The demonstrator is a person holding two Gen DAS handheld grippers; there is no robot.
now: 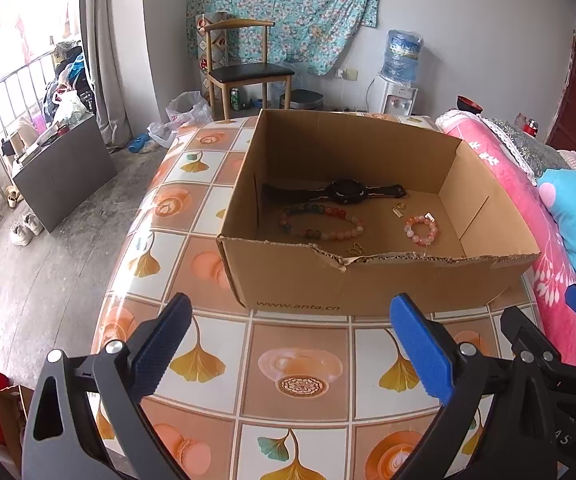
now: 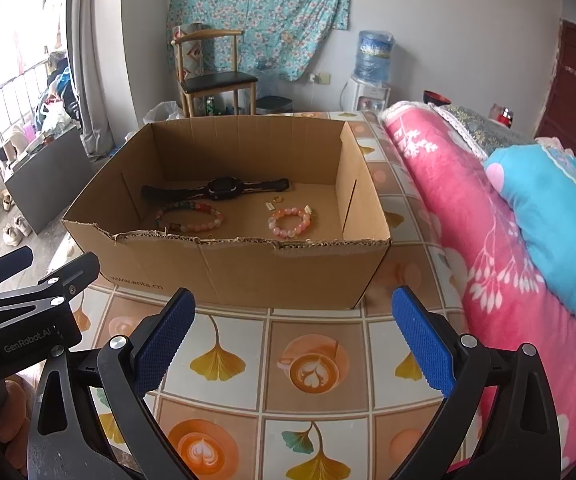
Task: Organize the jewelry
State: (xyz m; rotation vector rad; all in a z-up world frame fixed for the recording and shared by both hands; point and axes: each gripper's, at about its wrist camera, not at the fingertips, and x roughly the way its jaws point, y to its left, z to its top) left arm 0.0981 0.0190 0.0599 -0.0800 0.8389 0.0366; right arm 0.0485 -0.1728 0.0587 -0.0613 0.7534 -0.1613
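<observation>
An open cardboard box [image 1: 368, 284] [image 2: 247, 268] stands on the tiled table. Inside lie a black watch [image 1: 344, 192] [image 2: 223, 189], a long multicoloured bead bracelet [image 1: 322, 222] [image 2: 189, 216], a small pink bead bracelet [image 1: 420, 230] [image 2: 290, 222], a small gold ring piece [image 1: 399, 209] [image 2: 275, 200] and a gold butterfly charm [image 1: 355, 249]. My left gripper [image 1: 290, 318] is open and empty in front of the box. My right gripper [image 2: 294, 312] is open and empty, also in front of the box, to the right of the left one.
A pink floral quilt [image 2: 488, 240] [image 1: 528, 216] and a blue pillow [image 2: 560, 216] lie along the table's right side. The table's left edge [image 1: 127, 248] drops to the floor. A chair [image 1: 243, 68] and a water dispenser [image 1: 400, 76] stand beyond.
</observation>
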